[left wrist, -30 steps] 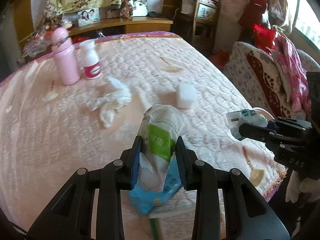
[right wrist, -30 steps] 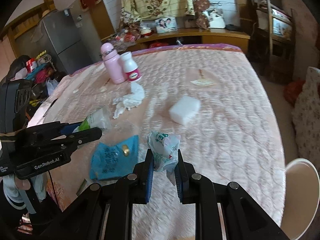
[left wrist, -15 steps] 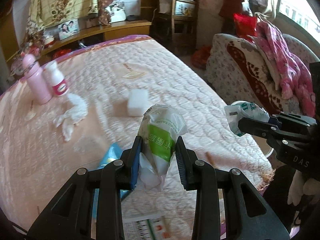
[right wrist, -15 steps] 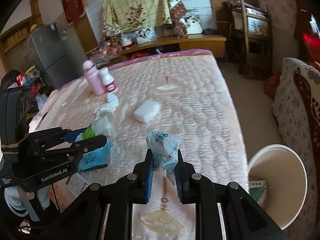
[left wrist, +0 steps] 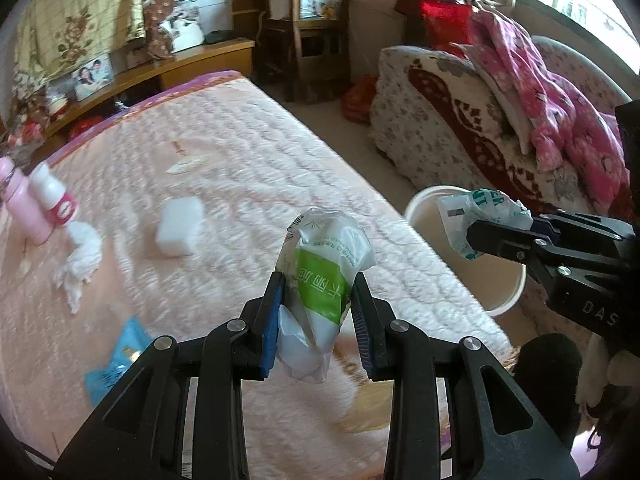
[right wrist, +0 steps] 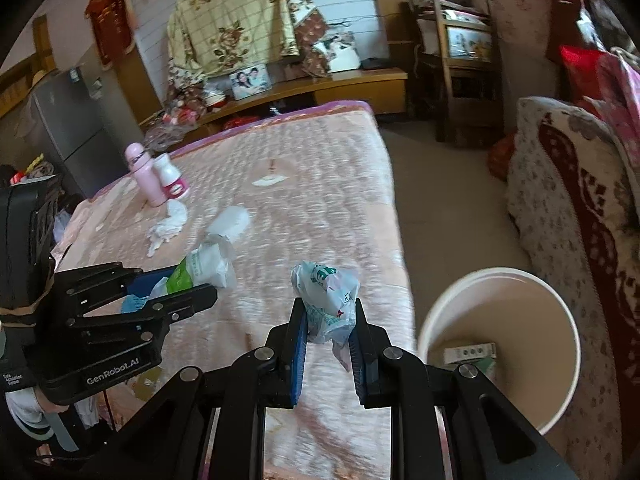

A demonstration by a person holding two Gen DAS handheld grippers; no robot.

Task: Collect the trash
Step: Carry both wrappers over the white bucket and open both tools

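Left gripper (left wrist: 318, 312) jaws clenched on crinkled green-white plastic wrapper (left wrist: 326, 276), long axis upright, right gripper (right wrist: 327, 340) jaws grasping crumpled film packet (right wrist: 326, 300), round smooth bin (right wrist: 560, 384) right of quilted bed (right wrist: 320, 184)

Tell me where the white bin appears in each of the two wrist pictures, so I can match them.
Left wrist view: the white bin is at the right, beyond the bed's edge, partly hidden behind the right gripper and its crumpled wrapper.
Right wrist view: the bin is at the lower right, on the floor beside the bed, with packaging inside.
Shared landmark: the pink bottle standing on the bed.
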